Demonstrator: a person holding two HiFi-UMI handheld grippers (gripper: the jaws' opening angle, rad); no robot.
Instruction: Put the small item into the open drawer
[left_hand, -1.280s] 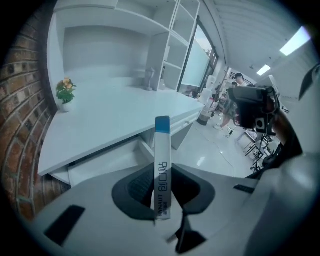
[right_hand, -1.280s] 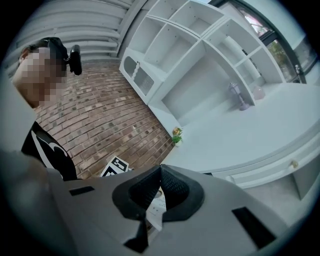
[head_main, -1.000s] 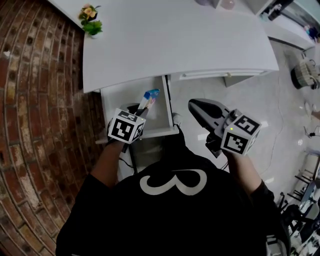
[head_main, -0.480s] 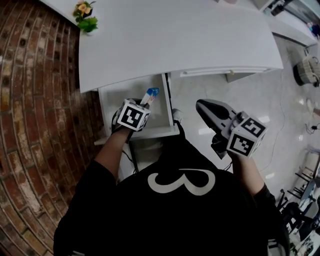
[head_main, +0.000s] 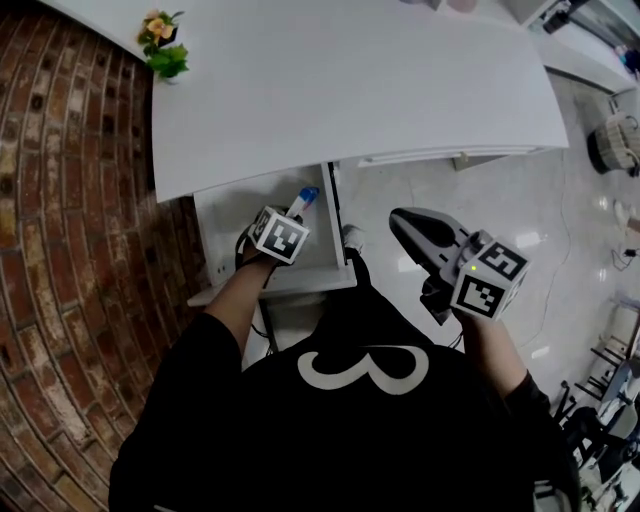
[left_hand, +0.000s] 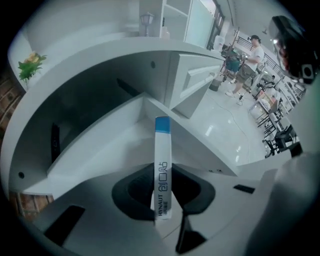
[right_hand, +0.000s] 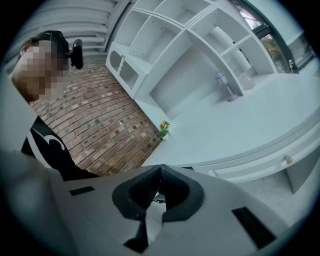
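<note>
Gripping the small item (left_hand: 162, 145), a slim white pack with a blue tip and dark print down its side, by its lower end between the narrow-set jaws of the left gripper (left_hand: 163, 172). Pointing it blue tip first over the white inside of the open drawer (head_main: 228, 208), close to the right-hand wall; cannot tell whether it touches anything there. Drawn out from under the near edge of the white worktop (head_main: 350, 90), toward its left end, next to a brick wall (head_main: 60, 250). Holding the right gripper (right_hand: 160, 172) well apart to the right, above the pale floor (head_main: 520, 220), jaws pressed together with nothing between them. At the worktop's far left corner, a small potted plant (head_main: 160, 45); along its far edge, a purple vase-like thing (right_hand: 223, 86) standing below white shelves (right_hand: 175, 50).
</note>
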